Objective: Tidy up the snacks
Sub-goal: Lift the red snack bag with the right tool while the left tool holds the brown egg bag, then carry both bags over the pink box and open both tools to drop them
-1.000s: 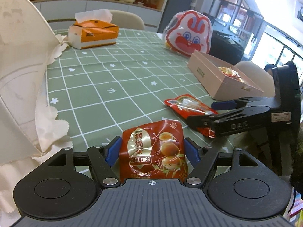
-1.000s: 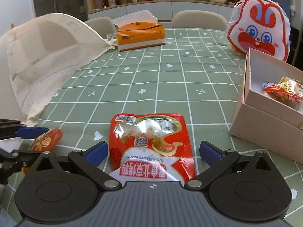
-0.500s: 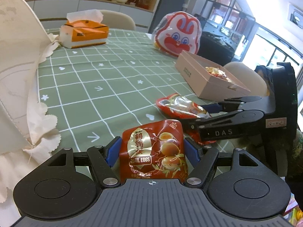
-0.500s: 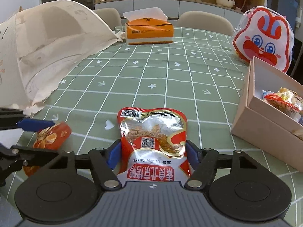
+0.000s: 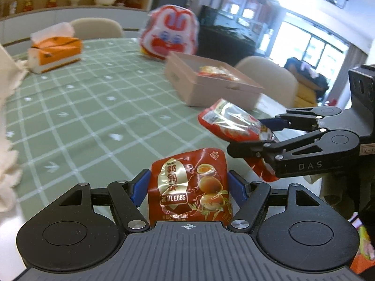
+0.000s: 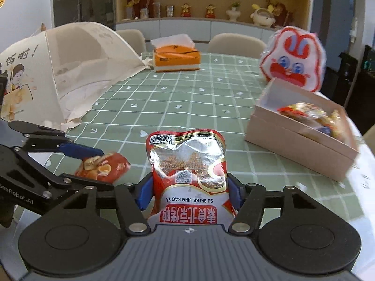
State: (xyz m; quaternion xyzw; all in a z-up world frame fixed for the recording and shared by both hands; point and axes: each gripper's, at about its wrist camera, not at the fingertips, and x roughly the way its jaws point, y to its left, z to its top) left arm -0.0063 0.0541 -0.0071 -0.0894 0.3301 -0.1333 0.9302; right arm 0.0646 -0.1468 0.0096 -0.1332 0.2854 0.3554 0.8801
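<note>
Right gripper [image 6: 188, 193]: jaws just closed, pinching the red-and-silver foil duck snack pouch [image 6: 187, 164], now lifted off the bench [image 6: 187, 98].
Left gripper [image 5: 187, 187]: jaws pinching the red quail-egg packet [image 5: 191, 187].
Next: pink cardboard box [image 6: 293, 138], frame right.

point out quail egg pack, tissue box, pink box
quail egg pack [image 5: 187, 187]: left wrist view, front label.
tissue box [image 6: 176, 58]: right wrist view, orange side.
pink box [image 6: 295, 149]: right wrist view, near wall.

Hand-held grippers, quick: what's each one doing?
Left hand-held gripper: closed on the quail eggs packet.
Right hand-held gripper: just closed on the red duck snack packet.
</note>
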